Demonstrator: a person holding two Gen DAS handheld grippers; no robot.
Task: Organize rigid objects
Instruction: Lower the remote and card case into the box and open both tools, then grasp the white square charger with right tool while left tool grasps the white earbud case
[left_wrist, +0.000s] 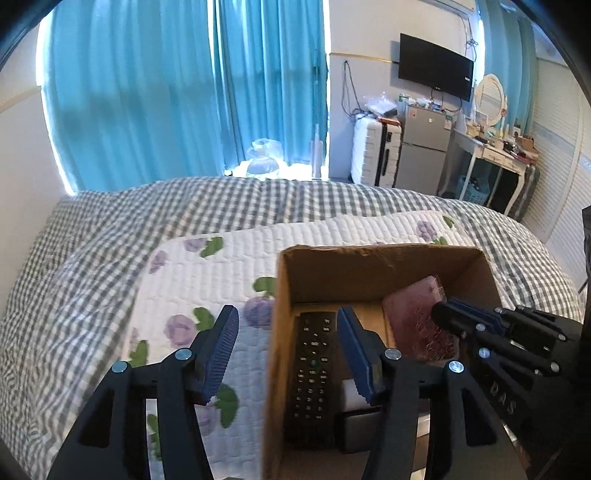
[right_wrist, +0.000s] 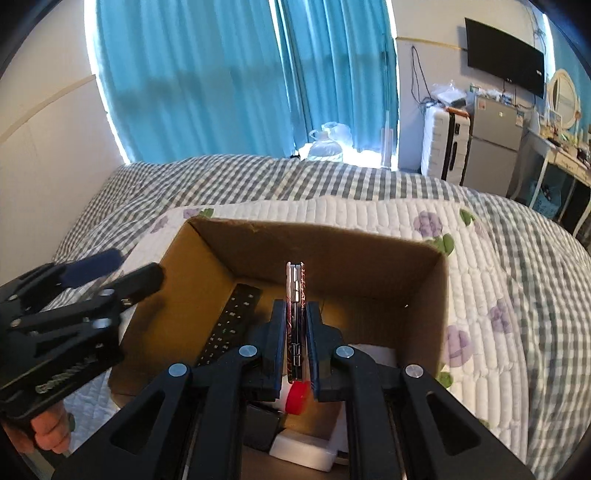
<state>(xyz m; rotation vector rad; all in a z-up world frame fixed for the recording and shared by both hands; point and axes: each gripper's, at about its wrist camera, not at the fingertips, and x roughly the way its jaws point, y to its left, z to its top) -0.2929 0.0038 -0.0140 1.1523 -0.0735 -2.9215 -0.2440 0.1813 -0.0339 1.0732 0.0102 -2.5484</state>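
right gripper (right_wrist: 295, 332) clamped on pink phone (right_wrist: 294, 295) over cardboard box (right_wrist: 439, 295), left gripper (left_wrist: 286, 354) wide open, empty, beside remote control (left_wrist: 314, 369)

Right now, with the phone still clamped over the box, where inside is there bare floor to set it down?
The cardboard box has bare floor on its right side, between the right wall and the phone held by the right gripper. The left side holds the remote; the near end is crowded with white blocks and a red cap. The left gripper hangs open over the left wall.

"DAS" embossed on right tongs (left_wrist: 439, 314) body, other lettering too blurred to read
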